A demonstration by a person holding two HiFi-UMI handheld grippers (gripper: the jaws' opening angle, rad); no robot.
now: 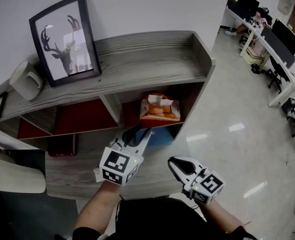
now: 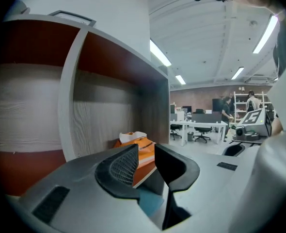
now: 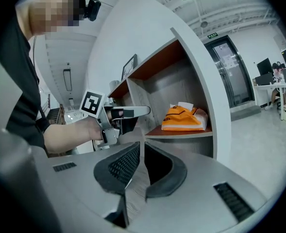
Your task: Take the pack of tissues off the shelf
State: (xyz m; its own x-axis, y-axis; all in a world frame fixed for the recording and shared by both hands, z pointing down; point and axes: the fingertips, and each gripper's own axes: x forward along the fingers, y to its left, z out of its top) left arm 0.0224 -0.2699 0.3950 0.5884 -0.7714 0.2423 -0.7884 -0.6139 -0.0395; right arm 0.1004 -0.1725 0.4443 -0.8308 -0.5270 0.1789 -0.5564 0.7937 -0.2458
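Note:
The pack of tissues (image 1: 160, 109) is orange with white tissue sticking out of its top; it lies in the right-hand compartment of the grey wooden shelf (image 1: 152, 59). My left gripper (image 1: 139, 134) points at that compartment from just in front of it, and is open. In the left gripper view the pack (image 2: 142, 147) shows beyond the parted tips of the left gripper (image 2: 147, 160), with nothing between the pads. My right gripper (image 1: 177, 163) hangs lower and to the right, shut and empty. In the right gripper view the right gripper (image 3: 142, 152) faces the pack (image 3: 184, 119) and the left gripper (image 3: 138, 111).
A framed deer picture (image 1: 65, 39) and a white mug (image 1: 26, 80) stand on the shelf top. Something blue (image 1: 162, 136) lies below the tissue compartment. A white chair (image 1: 12, 176) is at the left. Office desks with monitors (image 1: 277, 44) line the far right across shiny floor.

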